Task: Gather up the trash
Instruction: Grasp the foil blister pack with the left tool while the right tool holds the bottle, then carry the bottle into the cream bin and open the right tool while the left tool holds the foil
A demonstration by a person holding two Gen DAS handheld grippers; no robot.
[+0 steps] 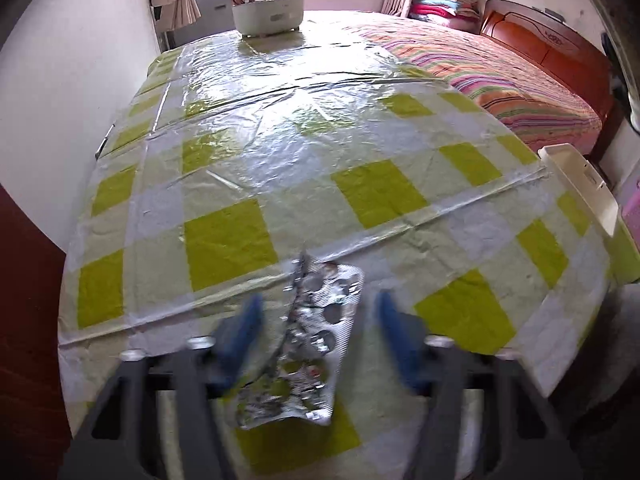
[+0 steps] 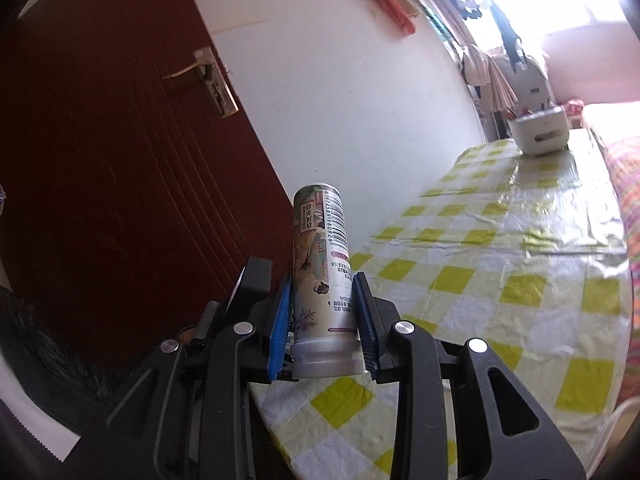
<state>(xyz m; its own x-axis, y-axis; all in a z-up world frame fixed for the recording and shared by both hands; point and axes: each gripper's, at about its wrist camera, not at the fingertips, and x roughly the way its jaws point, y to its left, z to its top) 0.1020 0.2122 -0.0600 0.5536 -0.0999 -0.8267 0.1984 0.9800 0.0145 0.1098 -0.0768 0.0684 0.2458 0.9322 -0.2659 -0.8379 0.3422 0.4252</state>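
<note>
A crumpled silver blister pack lies on the green-and-white checked table cover near the front edge. My left gripper points down over it. Its blue fingers are blurred and stand apart on either side of the pack, and I see no pad pressing on it. In the right wrist view my right gripper is shut on a printed tube with a barcode. The grey cap end sits toward the camera. The tube is held in the air beside the table's left edge.
A white pot with utensils stands at the table's far end. A bed with a striped cover runs along the right side. A white tray sits at the table's right edge. A dark red door is left of the table.
</note>
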